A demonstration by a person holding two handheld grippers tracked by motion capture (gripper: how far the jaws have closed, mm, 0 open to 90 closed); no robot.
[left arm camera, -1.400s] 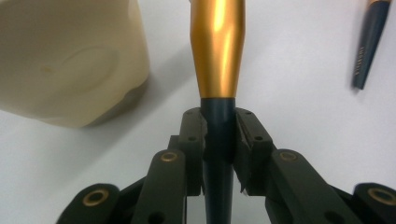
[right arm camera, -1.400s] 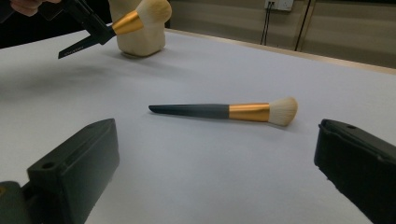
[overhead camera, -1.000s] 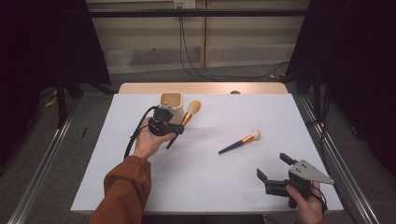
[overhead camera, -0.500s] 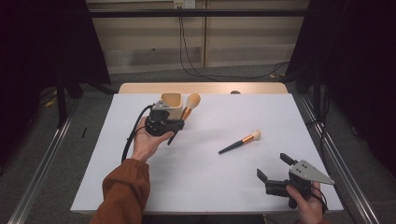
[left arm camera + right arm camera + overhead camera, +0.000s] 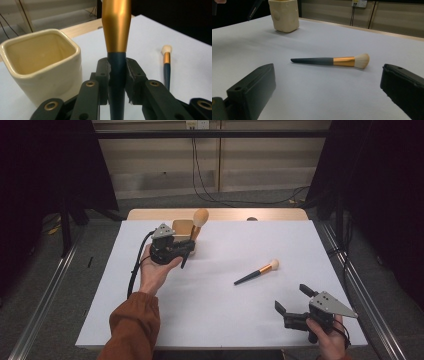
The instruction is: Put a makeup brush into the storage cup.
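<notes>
Currently, the left gripper (image 5: 186, 251) is held at the far left of the table (image 5: 220, 320), just beside the cream cup (image 5: 183, 228). Its jaws are clamped on the dark handle of the large brush (image 5: 196, 227). In the left gripper view the handle (image 5: 117, 82) runs up between the two pads, and the gold ferrule (image 5: 116, 25) rises above them. The brush stands roughly upright, its round tan head topmost, at the right side of the cup. In that view the cup (image 5: 42, 67) sits left of the jaws, its square opening in plain sight. Whether the brush touches the cup cannot be determined.

The right gripper (image 5: 295, 301) is held at the near right corner of the table. Its jaws stand wide apart with nothing between them, as the right gripper view confirms.

The small brush (image 5: 257, 272) lies flat on the white table surface, right of centre, between the two grippers and well apart from both. In the right gripper view the small brush (image 5: 331, 61) lies crosswise beyond the open jaws, bristles to the right. The cup (image 5: 284, 15) stands farther off at upper left.
</notes>
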